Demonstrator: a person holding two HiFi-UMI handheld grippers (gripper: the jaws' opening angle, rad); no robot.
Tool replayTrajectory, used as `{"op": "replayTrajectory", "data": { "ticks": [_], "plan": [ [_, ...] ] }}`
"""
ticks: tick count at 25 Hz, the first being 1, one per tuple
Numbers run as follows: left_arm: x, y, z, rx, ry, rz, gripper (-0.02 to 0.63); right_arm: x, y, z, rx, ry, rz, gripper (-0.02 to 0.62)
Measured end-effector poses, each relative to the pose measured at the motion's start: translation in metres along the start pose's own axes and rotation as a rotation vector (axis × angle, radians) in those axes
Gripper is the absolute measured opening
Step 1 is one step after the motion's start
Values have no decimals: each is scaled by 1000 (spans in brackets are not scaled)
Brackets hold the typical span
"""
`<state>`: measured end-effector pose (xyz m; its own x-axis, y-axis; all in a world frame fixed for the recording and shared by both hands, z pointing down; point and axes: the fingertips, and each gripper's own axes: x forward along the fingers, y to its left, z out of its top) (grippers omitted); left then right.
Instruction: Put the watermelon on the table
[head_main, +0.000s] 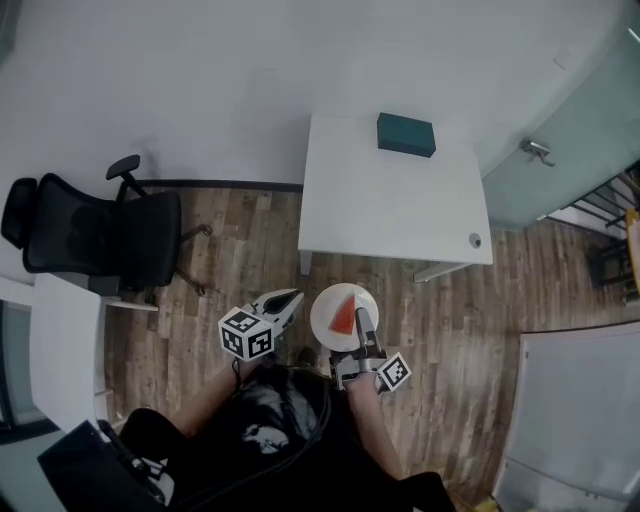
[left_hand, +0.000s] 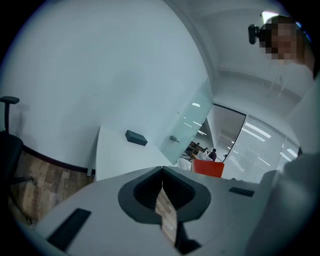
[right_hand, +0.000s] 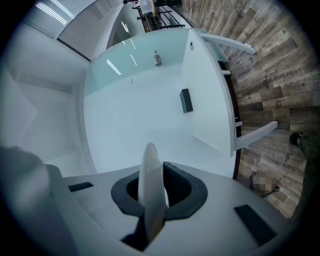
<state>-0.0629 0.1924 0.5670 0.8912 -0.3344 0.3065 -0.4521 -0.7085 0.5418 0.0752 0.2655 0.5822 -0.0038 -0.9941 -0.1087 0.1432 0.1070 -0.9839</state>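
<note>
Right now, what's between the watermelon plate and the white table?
Head view: only bare wood floor separates the plate from the table.

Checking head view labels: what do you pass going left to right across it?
In order: black office chair → left gripper → white plate carrying the watermelon slice → teal box → door handle.
</note>
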Motion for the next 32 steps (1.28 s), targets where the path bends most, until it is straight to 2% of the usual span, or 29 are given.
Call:
{"op": "replayTrajectory", "data": {
  "ticks": [7,9,11,13,16,19,25,28,32],
  "plan": [
    [46,65,70,31,-22,-25,6,102,-24,19,-86,23,-80,25],
    [54,91,77,6,-12,-34,6,134,-24,21,-130,43,-97,25],
    [63,117,81,0,19,-42,6,166,-23,22,-166,61,-75,25],
    [75,141,89,34,47,-41,6,197,-27,25,-175,66,-47,25],
    [101,165,103,93,73,-22,6,236,-42,39,-201,70,-62,25],
    [135,188,106,85,90,16,6,271,-67,57,-224,91,-89,25],
    [210,245,114,19,97,158,6,337,-139,95,-216,212,-191,25],
    [228,256,108,-28,100,223,6,353,-186,117,-230,247,-294,25],
    [228,269,98,-33,135,281,6,372,-258,144,-204,202,-463,25]
  ]
}}
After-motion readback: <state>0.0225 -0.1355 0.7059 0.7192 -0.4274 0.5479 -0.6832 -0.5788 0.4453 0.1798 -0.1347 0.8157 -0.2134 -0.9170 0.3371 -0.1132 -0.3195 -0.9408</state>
